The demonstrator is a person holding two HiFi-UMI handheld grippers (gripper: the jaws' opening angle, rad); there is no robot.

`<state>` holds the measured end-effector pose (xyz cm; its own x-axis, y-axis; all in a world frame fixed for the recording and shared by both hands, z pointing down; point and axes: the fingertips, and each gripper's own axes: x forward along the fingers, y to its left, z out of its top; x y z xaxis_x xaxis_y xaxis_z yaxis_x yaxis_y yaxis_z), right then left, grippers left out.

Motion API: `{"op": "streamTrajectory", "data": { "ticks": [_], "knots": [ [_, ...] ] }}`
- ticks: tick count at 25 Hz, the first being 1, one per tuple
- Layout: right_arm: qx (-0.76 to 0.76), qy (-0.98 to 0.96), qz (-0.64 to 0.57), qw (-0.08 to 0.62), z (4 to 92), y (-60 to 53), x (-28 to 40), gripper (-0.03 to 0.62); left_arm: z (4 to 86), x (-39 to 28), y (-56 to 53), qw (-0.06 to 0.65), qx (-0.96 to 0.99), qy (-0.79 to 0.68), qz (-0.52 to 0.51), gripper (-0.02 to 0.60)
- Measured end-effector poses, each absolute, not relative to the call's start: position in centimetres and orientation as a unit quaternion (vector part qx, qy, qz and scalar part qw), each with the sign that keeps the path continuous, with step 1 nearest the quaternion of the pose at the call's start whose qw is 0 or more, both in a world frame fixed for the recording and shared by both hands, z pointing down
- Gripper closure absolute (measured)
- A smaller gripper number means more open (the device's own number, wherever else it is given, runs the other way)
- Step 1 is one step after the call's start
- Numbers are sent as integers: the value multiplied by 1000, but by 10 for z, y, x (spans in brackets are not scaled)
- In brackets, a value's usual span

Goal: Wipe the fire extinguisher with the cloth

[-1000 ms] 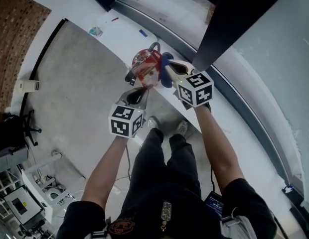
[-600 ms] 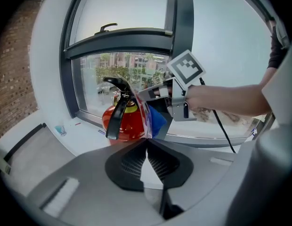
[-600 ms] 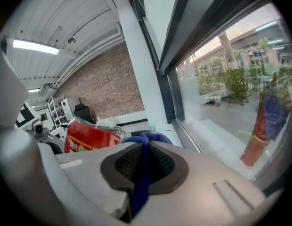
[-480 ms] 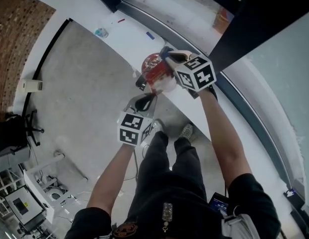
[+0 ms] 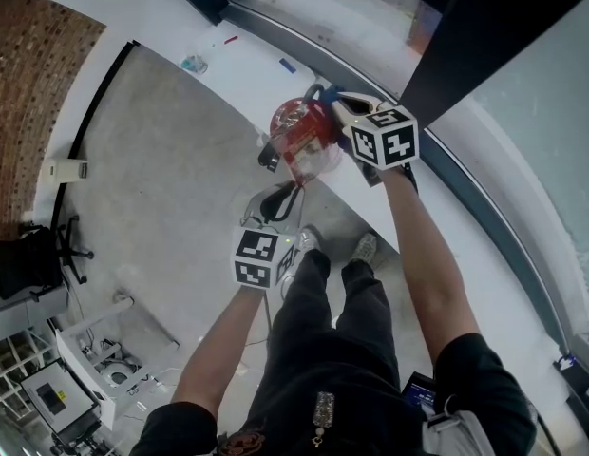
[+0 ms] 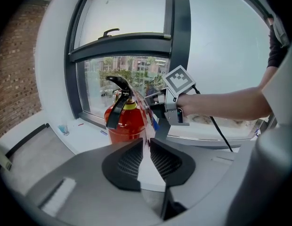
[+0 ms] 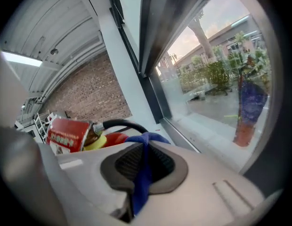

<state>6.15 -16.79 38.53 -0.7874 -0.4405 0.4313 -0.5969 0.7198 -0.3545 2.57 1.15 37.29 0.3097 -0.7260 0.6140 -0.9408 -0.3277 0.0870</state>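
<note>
The right gripper (image 7: 145,149) has its jaws clamped on the blue cloth (image 7: 140,187) beside the red fire extinguisher (image 6: 123,125) on the windowsill (image 6: 85,138), while the left gripper (image 6: 147,147), near the extinguisher, has jaws just opened to a narrow gap, gripping nothing.

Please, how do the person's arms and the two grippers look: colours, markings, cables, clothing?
Both the left gripper and the right gripper have pale grey bodies and dark ribbed pads. Each carries a white cube with black square markers. A black cable leaves the right one. The person wears short black sleeves.
</note>
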Motion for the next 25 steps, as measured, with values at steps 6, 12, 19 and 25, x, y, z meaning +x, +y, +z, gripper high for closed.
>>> {"op": "streamTrajectory", "data": {
  "ticks": [6,12,19,25],
  "knots": [
    [291,-892,299,174,436,-130,82,582,395,32,32,240,775,-522,264,520],
    [286,-898,325,86,419,-104,85,582,420,41,49,262,779,-494,283,520],
    [280,-910,307,3,402,-130,87,582,451,58,46,273,790,-472,281,520],
    [271,-904,330,-25,443,-166,72,582,478,66,28,262,807,-445,287,520]
  ]
}}
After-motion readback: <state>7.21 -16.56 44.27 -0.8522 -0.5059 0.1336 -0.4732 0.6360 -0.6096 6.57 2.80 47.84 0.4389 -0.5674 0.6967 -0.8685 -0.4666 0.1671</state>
